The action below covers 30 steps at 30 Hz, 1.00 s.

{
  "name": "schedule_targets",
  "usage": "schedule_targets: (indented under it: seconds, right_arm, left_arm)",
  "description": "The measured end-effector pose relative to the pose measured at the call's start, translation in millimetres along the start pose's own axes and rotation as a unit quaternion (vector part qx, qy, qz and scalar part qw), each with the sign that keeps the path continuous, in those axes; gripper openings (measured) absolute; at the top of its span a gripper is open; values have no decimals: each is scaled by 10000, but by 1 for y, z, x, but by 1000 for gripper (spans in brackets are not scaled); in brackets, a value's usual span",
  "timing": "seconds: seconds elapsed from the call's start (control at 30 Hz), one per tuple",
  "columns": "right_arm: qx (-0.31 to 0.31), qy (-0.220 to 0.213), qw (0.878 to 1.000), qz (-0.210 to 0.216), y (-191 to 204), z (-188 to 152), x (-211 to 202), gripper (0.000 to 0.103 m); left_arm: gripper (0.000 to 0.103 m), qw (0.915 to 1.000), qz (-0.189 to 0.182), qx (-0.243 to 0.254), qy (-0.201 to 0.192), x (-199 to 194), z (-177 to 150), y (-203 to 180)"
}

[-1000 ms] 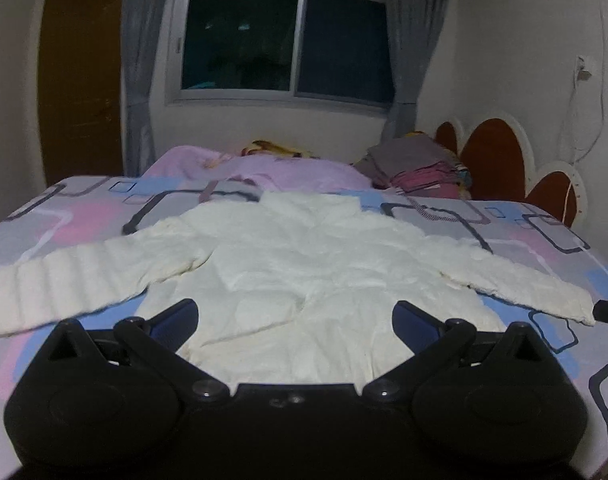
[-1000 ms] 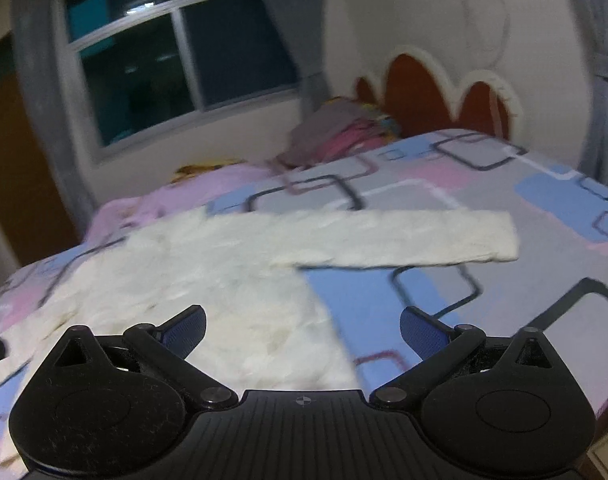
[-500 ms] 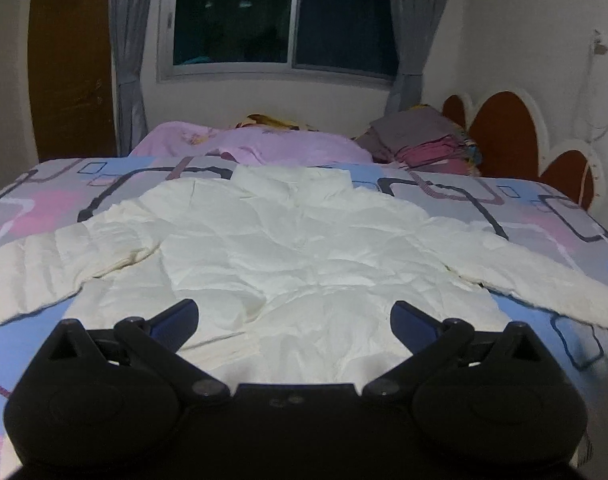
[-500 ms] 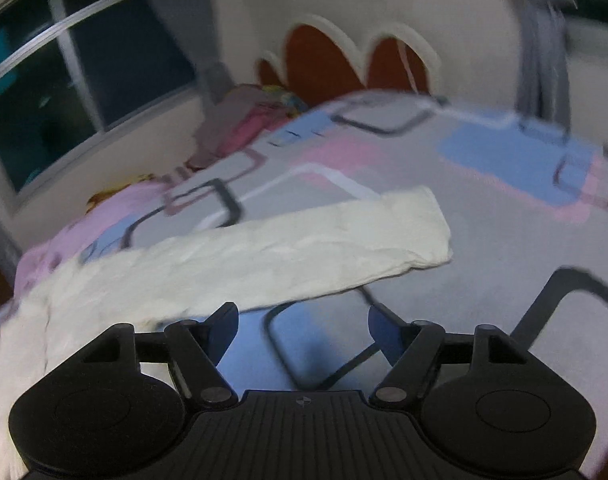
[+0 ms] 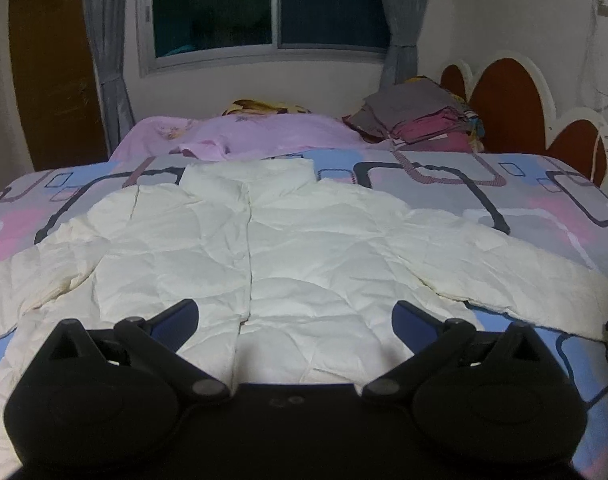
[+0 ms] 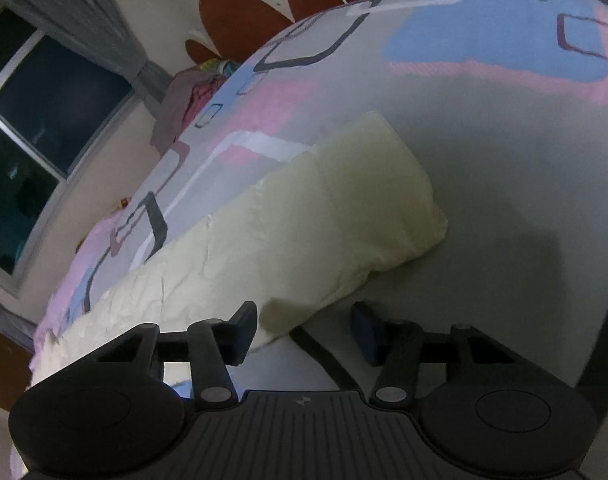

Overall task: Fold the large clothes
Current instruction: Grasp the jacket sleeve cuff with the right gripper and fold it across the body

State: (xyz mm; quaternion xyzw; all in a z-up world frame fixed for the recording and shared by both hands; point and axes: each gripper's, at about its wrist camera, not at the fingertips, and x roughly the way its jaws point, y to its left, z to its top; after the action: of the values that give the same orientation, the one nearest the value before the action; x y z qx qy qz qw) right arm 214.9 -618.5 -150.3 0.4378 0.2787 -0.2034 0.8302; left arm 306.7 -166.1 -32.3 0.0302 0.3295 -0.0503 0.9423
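Two grippers face a cream puffer jacket (image 5: 240, 248) spread flat on the bed (image 5: 543, 208) for folding. Left gripper (image 5: 294, 312) hovers released above the hem; right gripper (image 6: 304, 320), fingers just closing yet empty, straddles the sleeve cuff (image 6: 375, 200) to lift it.

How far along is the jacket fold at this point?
Done: only the layout. The jacket lies flat on the bed, front up, both sleeves out. In hand: the right gripper, whose jaws have just been closing, is at the right sleeve near the cuff, not yet pinching it; the left gripper hovers open over the hem. Left: every fold.
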Motion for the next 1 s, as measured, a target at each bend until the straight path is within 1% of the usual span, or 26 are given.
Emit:
schedule_targets:
  seconds: [0.1,0.13,0.17,0.2,0.23,0.27,0.3,0.37,0.43,0.53,0.67,0.73,0.77,0.83,0.87,0.9,1.0]
  right_arm:
    - [93,-37,9999,37,-4,5,1,53]
    - [100,-73,9999,32,-4,6,1,51]
    - [36,-102,9999,-47,-3,8,1,37]
    - [-47,-108,9998,-136,0,10,1,29]
    - [-121,-133,9996,-194,2,12,1,17]
    - [-242,-182,9993,-238,8,13,2,14]
    - [-453,-264,9982,-290,17,13,3,9]
    - [-941,-487,9939,-314,41,13,-3,6]
    - [-1371,-666,9882,-158,70,11,-10,5]
    - [-2049,-886,9746,173,126,-3,-21,5]
    - [-2880,-910,9512,640,204,-43,-27,5]
    - [-3220,-839,9389,882,241,-71,-29,5]
    - [-3344,-764,9342,976,256,-86,-27,5]
    - [-3637,-585,9222,1181,286,-121,-26,5]
    - [-3777,-483,9158,1277,299,-139,-25,5]
    - [-3914,-361,9092,1375,313,-158,-24,5]
    - [-4278,-29,8900,1575,345,-209,-13,5]
  left_arm:
    - [103,9999,138,-54,60,5,1,3]
    - [103,9998,172,-71,80,6,1,5]
    - [103,9997,198,-98,93,6,1,8]
    - [103,9996,226,-130,100,6,0,11]
    - [103,9995,248,-153,110,6,1,14]
    - [103,9994,269,-177,113,6,1,19]
    - [103,9993,309,-191,117,6,1,24]
    - [103,9990,366,-225,160,7,2,38]
    - [103,9985,365,-371,145,6,3,57]
    - [103,9970,465,-601,109,8,4,86]
    - [102,9945,309,-959,282,19,5,128]
    - [101,9947,238,-963,274,20,3,145]
    - [101,9947,148,-974,285,22,4,156]
    - [98,9952,106,-928,286,24,3,171]
    - [92,9955,115,-901,284,26,3,179]
    - [81,9952,117,-916,310,28,2,188]
    - [80,9934,29,-1073,406,35,-2,215]
